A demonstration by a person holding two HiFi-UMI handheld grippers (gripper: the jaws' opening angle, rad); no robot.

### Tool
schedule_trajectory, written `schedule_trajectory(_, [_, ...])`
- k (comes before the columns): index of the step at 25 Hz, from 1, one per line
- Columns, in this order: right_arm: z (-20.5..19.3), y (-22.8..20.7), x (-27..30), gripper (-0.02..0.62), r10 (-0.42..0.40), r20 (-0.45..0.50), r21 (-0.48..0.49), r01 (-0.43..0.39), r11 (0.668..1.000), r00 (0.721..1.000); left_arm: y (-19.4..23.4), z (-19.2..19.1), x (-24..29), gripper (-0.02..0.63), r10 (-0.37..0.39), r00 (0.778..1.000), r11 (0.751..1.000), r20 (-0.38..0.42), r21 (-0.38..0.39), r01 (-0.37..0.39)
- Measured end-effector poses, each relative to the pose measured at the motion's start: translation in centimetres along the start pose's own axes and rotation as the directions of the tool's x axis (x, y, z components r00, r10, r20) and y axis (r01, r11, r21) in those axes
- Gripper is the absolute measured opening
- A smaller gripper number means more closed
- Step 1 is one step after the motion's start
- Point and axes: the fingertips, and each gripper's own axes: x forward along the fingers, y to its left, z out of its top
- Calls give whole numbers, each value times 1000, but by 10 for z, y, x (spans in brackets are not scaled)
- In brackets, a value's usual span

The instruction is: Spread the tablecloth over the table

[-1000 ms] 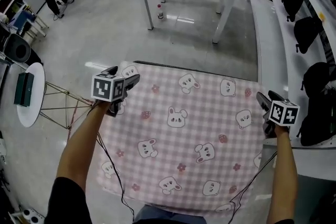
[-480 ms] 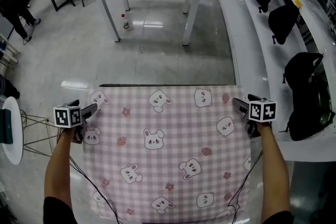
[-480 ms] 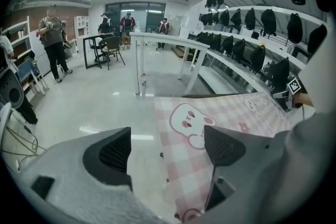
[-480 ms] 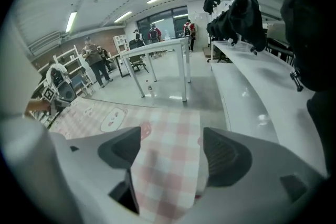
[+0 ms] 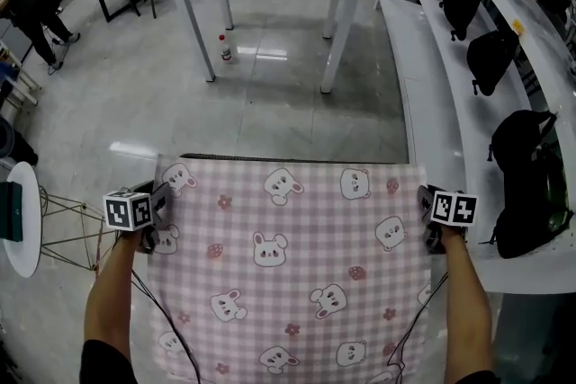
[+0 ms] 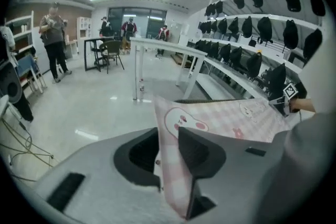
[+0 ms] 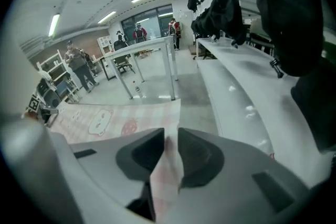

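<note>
Head view: left gripper [image 5: 158, 202] and right gripper [image 5: 424, 209] closing on tablecloth [image 5: 288, 283], cloth pinched between both jaws; keep your pull even and taut.

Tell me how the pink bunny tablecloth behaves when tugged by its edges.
Probably floppy: the tablecloth folds between the closing jaws of the left gripper. Likely thin and light: it fits the narrow gap of the right gripper, also closing. A one-sided tug would probably wrinkle it rather than slide it whole.
</note>
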Motion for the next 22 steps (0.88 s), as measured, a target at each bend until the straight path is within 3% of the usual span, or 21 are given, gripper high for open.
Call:
schedule_trajectory(1, [2,-2,-4,63,-13,13,-1,13,1000,1000,-1,5,-1,91,15,1000,1000,19,4,-15])
schedule_trajectory(4, [9,5,-13,9,-12,38,-33,14,999,999,-11,13,-5,16,43,999,998,17,48,-44])
schedule_trajectory(8, [12,12,-18,6,-46,55,-95,51,994,997,-16,17,-7,9,87,996,990,16,113,-89])
schedule_trajectory(22, [18,21,-25,6,-107,113,-143,123,982,988,-18,25,-14,9,127,991,985,29,111,-130])
